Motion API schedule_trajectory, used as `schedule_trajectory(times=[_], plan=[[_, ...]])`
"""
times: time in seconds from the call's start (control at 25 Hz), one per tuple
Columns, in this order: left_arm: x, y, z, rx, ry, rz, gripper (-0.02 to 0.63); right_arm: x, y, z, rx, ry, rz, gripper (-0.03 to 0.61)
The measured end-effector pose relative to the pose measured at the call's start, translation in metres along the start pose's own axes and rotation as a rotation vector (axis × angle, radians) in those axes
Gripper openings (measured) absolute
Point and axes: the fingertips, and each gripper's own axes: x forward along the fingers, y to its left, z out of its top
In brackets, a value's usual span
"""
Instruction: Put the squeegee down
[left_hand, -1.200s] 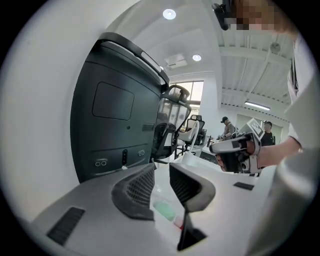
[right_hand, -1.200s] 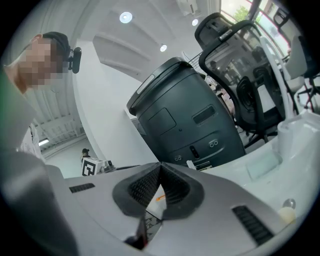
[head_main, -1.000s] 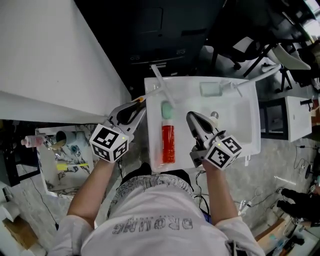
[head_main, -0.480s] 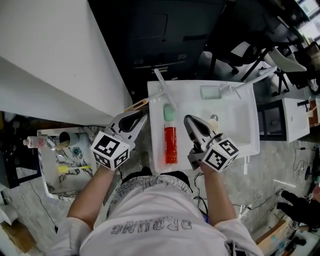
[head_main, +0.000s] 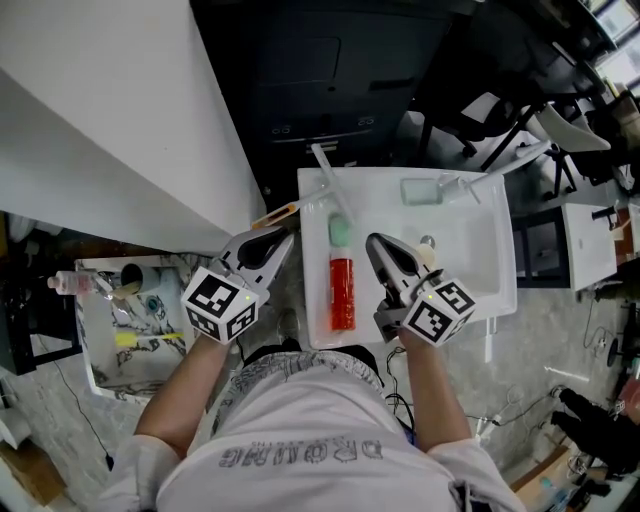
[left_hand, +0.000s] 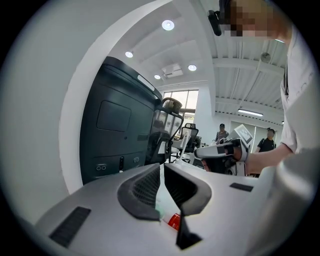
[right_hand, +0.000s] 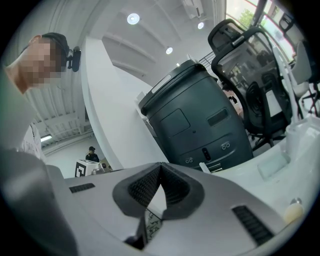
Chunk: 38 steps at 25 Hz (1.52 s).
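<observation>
The squeegee (head_main: 330, 190), a white long-handled tool with an orange end, lies across the far left corner of the white table (head_main: 480, 260). My left gripper (head_main: 278, 238) hovers just off the table's left edge, a short way nearer than the squeegee, and is shut on nothing; its jaws (left_hand: 162, 167) meet at the tips. My right gripper (head_main: 375, 243) is over the table's middle, shut and empty, to the right of a red bottle (head_main: 341, 290) with a pale green cap. In the right gripper view the jaws (right_hand: 160, 166) are closed.
A clear spray bottle (head_main: 425, 189) lies at the table's far side. A dark bin-like unit (head_main: 320, 90) stands beyond the table, and a white wall panel (head_main: 110, 130) to the left. A cluttered crate (head_main: 130, 310) sits on the floor at left. Office chairs (head_main: 500, 100) stand at far right.
Both grippers have stayed shut. The left gripper has drawn back a little from the squeegee's orange end. The squeegee and bottle lie where they were.
</observation>
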Motion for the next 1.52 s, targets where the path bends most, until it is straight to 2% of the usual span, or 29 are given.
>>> schedule_trajectory(times=[0.52, 1.52], plan=[[0.000, -0.007, 0.005, 0.012, -0.004, -0.012, 0.031, -0.004, 0.000, 0.002, -0.015, 0.003, 0.004, 0.006], [0.005, -0.002, 0.004, -0.002, 0.003, 0.013, 0.028, -0.003, -0.008, 0.000, -0.011, 0.016, 0.010, 0.006]])
